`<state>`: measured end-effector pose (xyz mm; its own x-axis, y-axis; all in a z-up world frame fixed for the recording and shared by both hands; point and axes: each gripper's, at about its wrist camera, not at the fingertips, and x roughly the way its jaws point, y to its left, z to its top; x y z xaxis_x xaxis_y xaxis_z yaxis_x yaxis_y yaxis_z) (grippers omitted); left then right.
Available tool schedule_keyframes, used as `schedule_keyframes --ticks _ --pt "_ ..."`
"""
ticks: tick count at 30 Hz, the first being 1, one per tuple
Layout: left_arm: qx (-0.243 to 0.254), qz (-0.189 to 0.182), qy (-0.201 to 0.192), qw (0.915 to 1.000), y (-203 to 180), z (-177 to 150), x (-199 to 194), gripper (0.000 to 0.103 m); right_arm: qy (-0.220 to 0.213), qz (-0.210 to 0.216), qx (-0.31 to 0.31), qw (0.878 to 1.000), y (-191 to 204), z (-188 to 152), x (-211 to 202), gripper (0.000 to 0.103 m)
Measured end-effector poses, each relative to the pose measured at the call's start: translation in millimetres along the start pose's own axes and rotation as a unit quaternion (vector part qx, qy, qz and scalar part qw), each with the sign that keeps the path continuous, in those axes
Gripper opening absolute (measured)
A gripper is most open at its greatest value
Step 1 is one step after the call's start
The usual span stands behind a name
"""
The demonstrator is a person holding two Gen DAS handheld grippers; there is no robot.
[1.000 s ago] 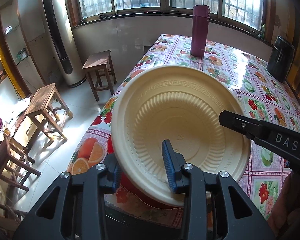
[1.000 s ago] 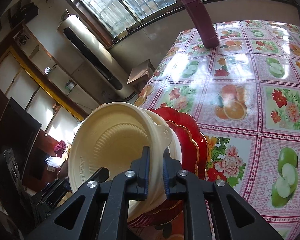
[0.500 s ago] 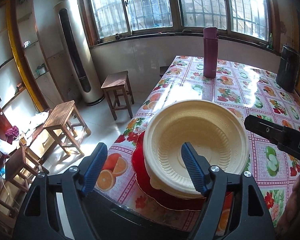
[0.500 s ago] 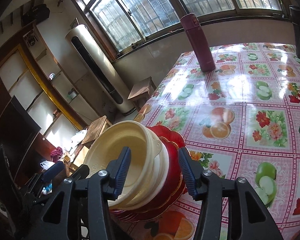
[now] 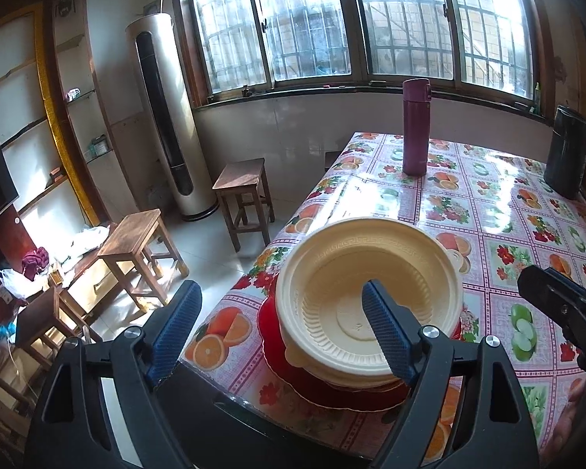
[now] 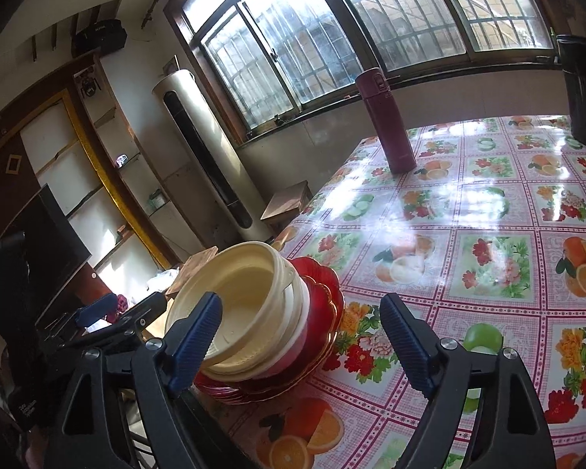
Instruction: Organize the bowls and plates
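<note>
A cream plastic bowl (image 5: 343, 273) sits nested on other cream bowls, on a pile of red plates (image 5: 277, 351), at the table's near left corner. My left gripper (image 5: 279, 293) hovers just in front of the stack. Its jaws are opening and its pads touch nothing. The right gripper's fingers (image 5: 558, 305) show at the right edge. In the right wrist view the same cream bowl (image 6: 246, 285) and red plates (image 6: 324, 285) lie ahead to the left. My right gripper (image 6: 301, 301) stands back from them, jaws opening, nothing pressed between them.
The table (image 5: 488, 211) has a glossy fruit-and-flower cloth. A purple flask (image 5: 416, 125) and a black container (image 5: 568, 152) stand at its far end. Wooden stools (image 5: 242, 179) and a tall white air conditioner (image 5: 164, 117) stand on the floor to the left.
Both grippers were shut on the cream bowl's rim. They have let go, opened wide and drawn back and up. The bowl now rests level on the stack.
</note>
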<state>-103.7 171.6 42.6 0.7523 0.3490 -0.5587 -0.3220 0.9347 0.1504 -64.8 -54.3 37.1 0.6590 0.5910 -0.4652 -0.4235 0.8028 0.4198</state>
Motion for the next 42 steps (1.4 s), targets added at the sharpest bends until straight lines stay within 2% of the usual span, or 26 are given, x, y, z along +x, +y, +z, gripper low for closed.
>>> schedule_keyframes --ticks 8,17,24,30,34,38,42 --pt "-0.011 -0.024 -0.027 0.9993 -6 -2 -22 0.085 -0.052 -0.002 -0.021 0.998 0 -7 -30 0.086" --pt "0.015 -0.022 -0.041 0.9988 -26 1 -37 0.086 -0.082 -0.010 -0.047 0.995 3 -11 -56 0.087" --pt "0.035 -0.020 -0.061 0.9973 -41 -3 -49 0.088 -0.082 -0.010 -0.068 0.994 6 -18 -59 0.087" --pt "0.030 -0.023 -0.042 0.9984 -44 -6 -48 0.091 -0.074 -0.010 -0.058 0.995 0 -22 -58 0.087" --pt "0.030 -0.012 -0.041 0.9987 -47 -7 -47 0.091 -0.070 -0.013 -0.052 0.996 -5 -24 -58 0.087" --pt "0.025 -0.028 -0.033 0.9987 -46 -8 -45 0.091 -0.069 -0.015 -0.052 0.996 -7 -25 -58 0.087" --pt "0.031 -0.027 -0.031 0.9987 -48 -8 -44 0.091 -0.065 -0.015 -0.052 0.996 -7 -25 -56 0.087"
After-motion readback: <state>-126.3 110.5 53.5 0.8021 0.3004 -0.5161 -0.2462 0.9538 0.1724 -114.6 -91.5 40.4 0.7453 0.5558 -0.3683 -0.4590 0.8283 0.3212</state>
